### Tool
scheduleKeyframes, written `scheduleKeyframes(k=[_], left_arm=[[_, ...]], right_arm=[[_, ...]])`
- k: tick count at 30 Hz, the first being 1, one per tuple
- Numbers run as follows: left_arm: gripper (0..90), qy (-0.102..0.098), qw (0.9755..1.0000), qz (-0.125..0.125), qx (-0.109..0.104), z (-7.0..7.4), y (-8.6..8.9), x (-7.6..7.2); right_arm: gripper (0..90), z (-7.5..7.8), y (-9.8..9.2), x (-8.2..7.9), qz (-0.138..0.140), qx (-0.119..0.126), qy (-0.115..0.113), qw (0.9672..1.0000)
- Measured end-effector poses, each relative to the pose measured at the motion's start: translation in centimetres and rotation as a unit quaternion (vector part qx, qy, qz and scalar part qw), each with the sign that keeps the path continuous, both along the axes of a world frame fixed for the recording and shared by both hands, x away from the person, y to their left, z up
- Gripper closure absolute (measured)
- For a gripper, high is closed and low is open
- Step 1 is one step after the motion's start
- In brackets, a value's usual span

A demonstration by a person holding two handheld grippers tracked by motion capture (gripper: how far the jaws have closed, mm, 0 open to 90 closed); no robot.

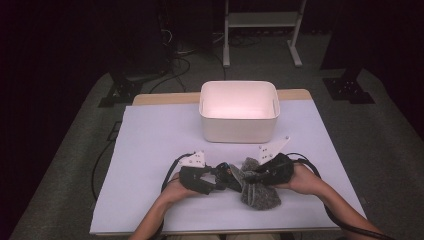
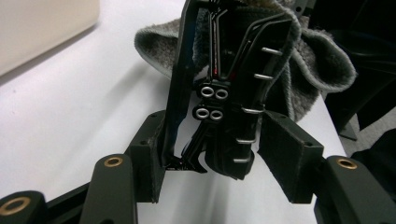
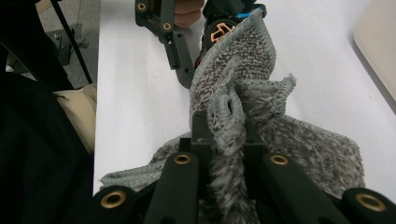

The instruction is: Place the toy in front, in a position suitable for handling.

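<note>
The grey cloth (image 3: 233, 126) was pinched between the closed jaws of the right gripper (image 3: 227, 135), rest lying on the white surface (image 1: 150, 145). Left gripper (image 2: 212, 154) jaws were apart, w/ right gripper's jaws between them. White bin (image 1: 239, 111) stood beyond.

**A darkened recording lab**

A white-covered table (image 1: 150, 150) is set on grey carpet (image 1: 75, 165), ringed by black curtains (image 1: 50, 40). Black stand bases (image 1: 117, 92), loose cables (image 1: 175, 55) and a white metal frame (image 1: 262, 30) are seen behind it.
</note>
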State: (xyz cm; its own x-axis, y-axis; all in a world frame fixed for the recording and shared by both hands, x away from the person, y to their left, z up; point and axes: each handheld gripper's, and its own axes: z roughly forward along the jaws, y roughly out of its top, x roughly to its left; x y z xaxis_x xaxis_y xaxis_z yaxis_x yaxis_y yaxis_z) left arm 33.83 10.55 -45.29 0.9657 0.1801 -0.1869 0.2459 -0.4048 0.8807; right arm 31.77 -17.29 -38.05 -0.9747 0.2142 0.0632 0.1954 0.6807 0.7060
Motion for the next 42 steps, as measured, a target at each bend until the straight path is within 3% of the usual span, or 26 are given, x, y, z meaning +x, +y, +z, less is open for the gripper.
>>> scheduleKeyframes(k=[9,12,13,14,19,21,23,24,27,34,42], left_arm=[[43.4,0.010,0.9997,-0.011,-0.018,-0.2,-0.4,0.5],[50.3,0.038,0.9982,-0.043,-0.016,0.2,0.1,0.7],[54.2,0.024,0.9981,-0.055,-0.016,0.6,0.3,0.4],[57.9,0.023,0.9982,-0.054,-0.012,0.7,0.2,0.2],[58.8,0.014,0.9982,-0.057,-0.007,1.5,-0.1,-0.1],[59.4,-0.001,0.9979,-0.064,-0.008,2.8,-0.2,-0.3],[59.8,-0.003,0.9979,-0.064,-0.011,3.3,-0.2,-0.4],[60.1,-0.016,0.9977,-0.066,0.000,4.2,0.1,-0.5],[60.2,-0.028,0.9976,-0.062,0.014,5.2,0.8,-0.7],[60.3,-0.046,0.9962,-0.059,0.046,6.9,2.6,-1.2],[59.5,-0.043,0.9972,-0.050,0.035,6.8,2.3,-1.1]], right_arm=[[80.9,0.0,-0.2,-0.2,0.000,0.003,-0.002,1.0000],[80.7,0.0,-0.3,-0.3,-0.001,0.005,-0.001,1.0000],[80.7,0.0,-0.4,-0.3,-0.004,0.006,-0.004,1.0000],[80.8,0.0,-0.6,-0.2,-0.008,0.008,-0.005,0.9999],[80.9,-0.1,-1.1,-0.3,-0.011,0.033,0.002,0.9994],[80.9,0.0,-1.3,-0.4,-0.015,0.049,0.006,0.9987],[81.0,0.2,-1.4,-0.4,-0.017,0.062,0.008,0.9979],[81.0,0.4,-1.3,-0.3,-0.016,0.070,0.005,0.9974],[81.0,0.4,-0.6,-0.1,-0.013,0.086,0.009,0.9962],[80.9,0.3,1.2,0.3,0.003,0.120,0.021,0.9926],[80.9,0.0,1.1,0.3,-0.003,0.113,0.015,0.9935]])
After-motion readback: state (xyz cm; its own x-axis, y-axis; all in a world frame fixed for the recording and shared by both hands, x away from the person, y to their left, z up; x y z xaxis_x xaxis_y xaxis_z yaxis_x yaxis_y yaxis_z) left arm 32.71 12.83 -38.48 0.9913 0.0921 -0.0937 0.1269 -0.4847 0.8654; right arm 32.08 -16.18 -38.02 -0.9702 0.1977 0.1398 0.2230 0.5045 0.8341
